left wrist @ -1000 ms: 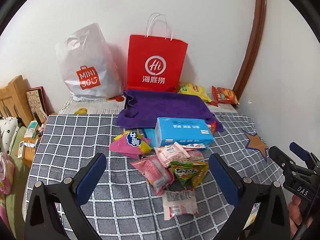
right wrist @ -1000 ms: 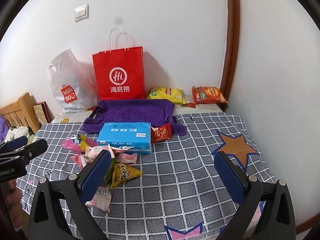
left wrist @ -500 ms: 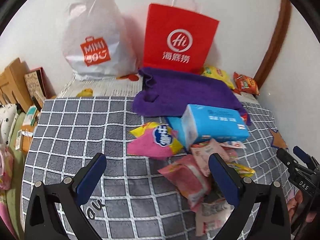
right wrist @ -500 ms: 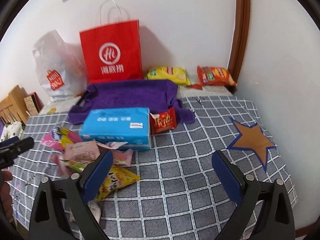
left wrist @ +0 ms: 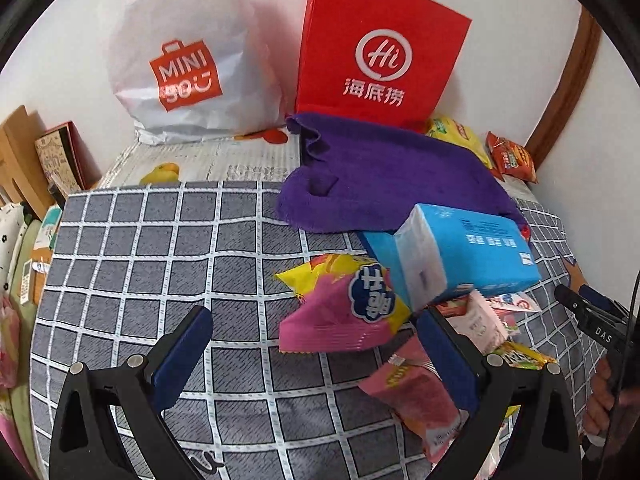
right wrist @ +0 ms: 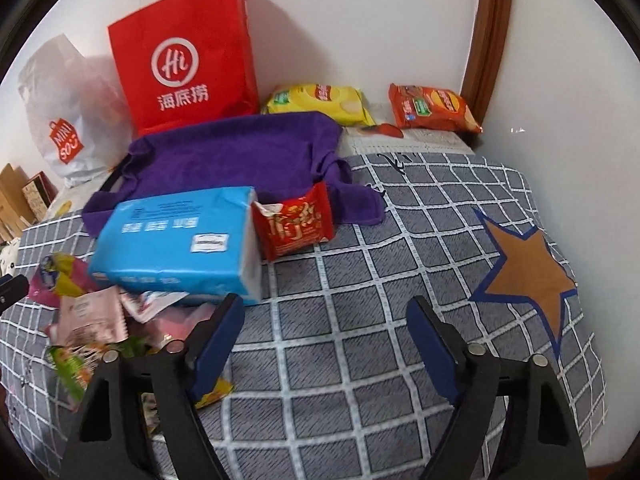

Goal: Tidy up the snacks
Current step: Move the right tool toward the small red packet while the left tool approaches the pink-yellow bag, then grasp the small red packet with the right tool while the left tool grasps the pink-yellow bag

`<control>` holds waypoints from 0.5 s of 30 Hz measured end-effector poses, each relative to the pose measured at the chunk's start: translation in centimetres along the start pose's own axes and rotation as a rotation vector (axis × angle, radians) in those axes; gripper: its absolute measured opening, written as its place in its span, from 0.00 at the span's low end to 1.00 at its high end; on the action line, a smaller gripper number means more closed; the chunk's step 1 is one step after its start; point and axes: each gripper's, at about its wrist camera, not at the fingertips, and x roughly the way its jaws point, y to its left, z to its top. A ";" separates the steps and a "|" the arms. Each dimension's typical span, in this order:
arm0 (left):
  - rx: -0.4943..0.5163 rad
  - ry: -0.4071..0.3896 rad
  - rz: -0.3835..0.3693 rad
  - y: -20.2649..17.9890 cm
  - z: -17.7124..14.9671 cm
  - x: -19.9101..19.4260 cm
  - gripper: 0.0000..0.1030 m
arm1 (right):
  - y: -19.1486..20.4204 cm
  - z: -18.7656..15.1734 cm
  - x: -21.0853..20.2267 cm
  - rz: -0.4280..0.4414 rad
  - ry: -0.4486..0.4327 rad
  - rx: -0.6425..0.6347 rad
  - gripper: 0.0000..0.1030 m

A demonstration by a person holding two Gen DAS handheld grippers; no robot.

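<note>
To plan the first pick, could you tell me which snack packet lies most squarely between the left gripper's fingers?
The pink-and-yellow packet, lying ahead between the open left gripper fingers; the other packets sit off right.

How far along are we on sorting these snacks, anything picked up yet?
Done: nothing visibly; the small packets, like the pink-and-yellow packet, lie heaped beside the blue tissue pack. In hand: nothing; the left gripper and right gripper are both open and empty above the checked cloth. Left: the whole heap, plus the red packet.
</note>
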 end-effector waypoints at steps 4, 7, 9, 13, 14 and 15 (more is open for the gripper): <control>-0.015 0.008 0.009 0.4 0.3 0.9 0.99 | -0.4 0.7 1.5 -0.001 0.005 -0.007 0.75; -0.025 0.010 0.015 0.6 0.6 1.4 0.99 | -0.8 1.3 2.4 0.006 -0.002 -0.004 0.74; -0.026 0.009 0.016 0.6 0.9 1.6 0.99 | -0.9 1.9 3.0 0.009 -0.004 -0.003 0.72; -0.015 0.010 0.018 0.3 1.2 1.8 0.99 | -1.0 3.1 4.0 0.015 -0.021 -0.010 0.71; -0.012 0.009 0.020 0.3 1.3 1.8 0.99 | -1.1 3.5 4.4 0.022 -0.021 -0.010 0.71; -0.011 0.009 0.020 0.2 1.3 1.9 0.99 | -1.1 3.7 4.6 0.028 -0.021 -0.011 0.71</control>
